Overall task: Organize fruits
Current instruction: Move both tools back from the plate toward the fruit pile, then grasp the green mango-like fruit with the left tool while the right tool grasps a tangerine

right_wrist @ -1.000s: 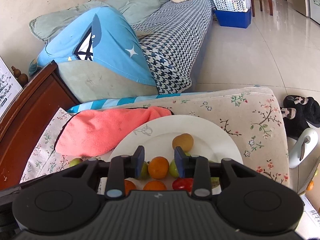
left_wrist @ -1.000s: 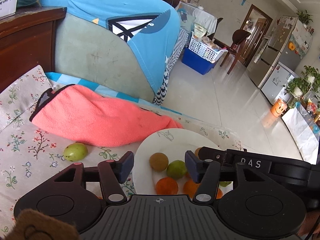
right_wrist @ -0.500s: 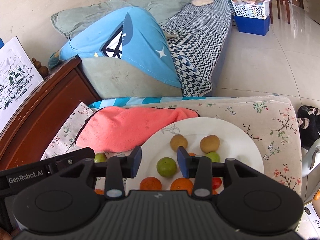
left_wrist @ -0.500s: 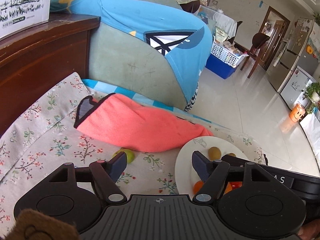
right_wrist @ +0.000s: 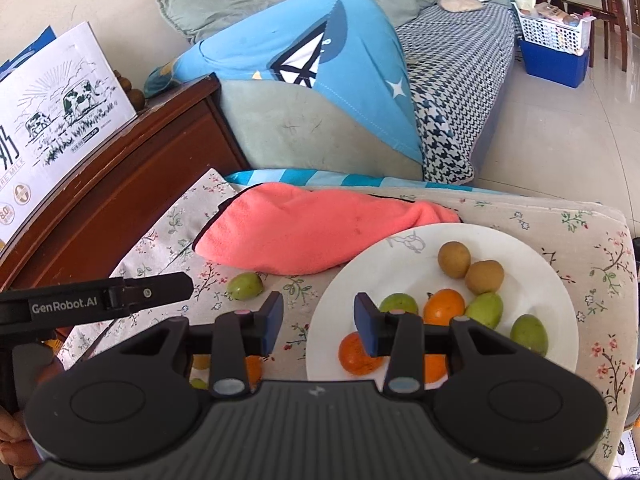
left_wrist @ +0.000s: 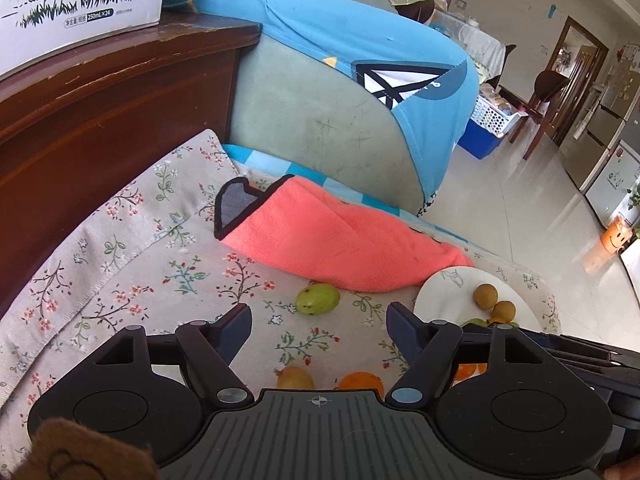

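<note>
A white plate [right_wrist: 532, 264] on the floral cloth holds several fruits: brown ones [right_wrist: 454, 259], green ones [right_wrist: 529, 334] and orange ones [right_wrist: 444, 307]. It also shows at the right of the left wrist view [left_wrist: 444, 292]. A loose green fruit [left_wrist: 318, 299] lies on the cloth left of the plate, just ahead of my open, empty left gripper [left_wrist: 319, 322]; the right wrist view shows it too [right_wrist: 245, 286]. An orange fruit [left_wrist: 358, 382] and a yellowish fruit [left_wrist: 295, 378] lie under the left gripper. My right gripper [right_wrist: 319, 320] is open and empty over the plate's left rim.
A coral towel [left_wrist: 340, 244] lies behind the fruit and plate. A dark wooden cabinet [left_wrist: 100, 120] with a milk carton box [left_wrist: 76, 4] stands at left. A sofa with a blue cover [left_wrist: 360, 80] is behind. The cushion's edge drops to tiled floor [right_wrist: 560, 152] at right.
Both grippers have shifted left and pulled back, away from the plate. The left gripper now faces the loose green fruit. The right gripper's fingers have spread wider.
</note>
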Motion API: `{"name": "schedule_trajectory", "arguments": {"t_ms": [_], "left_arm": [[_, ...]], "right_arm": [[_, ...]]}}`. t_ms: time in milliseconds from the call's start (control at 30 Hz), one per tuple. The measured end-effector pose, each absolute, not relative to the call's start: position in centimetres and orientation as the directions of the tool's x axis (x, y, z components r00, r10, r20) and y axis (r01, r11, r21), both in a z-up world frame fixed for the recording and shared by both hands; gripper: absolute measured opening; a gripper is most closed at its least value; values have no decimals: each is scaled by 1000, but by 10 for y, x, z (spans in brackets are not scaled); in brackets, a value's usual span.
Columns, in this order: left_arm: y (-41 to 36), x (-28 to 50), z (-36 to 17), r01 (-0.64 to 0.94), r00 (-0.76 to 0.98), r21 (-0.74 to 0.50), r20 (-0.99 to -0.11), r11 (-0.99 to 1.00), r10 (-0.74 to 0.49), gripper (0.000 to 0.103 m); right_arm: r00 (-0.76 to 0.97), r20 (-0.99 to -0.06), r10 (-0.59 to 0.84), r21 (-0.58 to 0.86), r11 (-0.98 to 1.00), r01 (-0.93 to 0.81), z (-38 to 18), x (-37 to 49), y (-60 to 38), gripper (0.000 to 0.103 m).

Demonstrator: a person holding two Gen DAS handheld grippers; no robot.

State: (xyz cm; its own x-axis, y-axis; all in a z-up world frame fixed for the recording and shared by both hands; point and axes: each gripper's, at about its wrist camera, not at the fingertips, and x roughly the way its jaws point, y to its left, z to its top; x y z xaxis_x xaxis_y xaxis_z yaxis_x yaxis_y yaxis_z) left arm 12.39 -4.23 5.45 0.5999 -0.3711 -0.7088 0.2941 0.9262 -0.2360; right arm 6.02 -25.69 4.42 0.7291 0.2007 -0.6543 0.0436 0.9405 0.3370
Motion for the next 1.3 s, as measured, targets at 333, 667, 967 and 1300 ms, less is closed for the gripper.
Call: {"name": "schedule_trajectory", "arguments": {"t_ms": [333, 667, 967, 1300], "left_arm": [[-21, 131, 47, 226, 595, -220, -741, 949, -313, 75], [-6, 125, 41, 233, 573, -215, -758, 949, -312, 75], [7, 113, 37, 258, 559, -192, -769, 947, -309, 75], [-1, 98, 27, 360, 521, -129, -793, 924, -314, 75]], "right_arm": [[674, -690, 263, 317, 947, -45, 30, 65, -223, 41], [634, -722, 278, 298, 951, -77, 18, 73, -203, 41], [603, -753, 264, 253, 962, -105, 8, 80, -187, 41], [588, -774, 235, 205, 972, -118, 1, 86, -179, 38]]}}
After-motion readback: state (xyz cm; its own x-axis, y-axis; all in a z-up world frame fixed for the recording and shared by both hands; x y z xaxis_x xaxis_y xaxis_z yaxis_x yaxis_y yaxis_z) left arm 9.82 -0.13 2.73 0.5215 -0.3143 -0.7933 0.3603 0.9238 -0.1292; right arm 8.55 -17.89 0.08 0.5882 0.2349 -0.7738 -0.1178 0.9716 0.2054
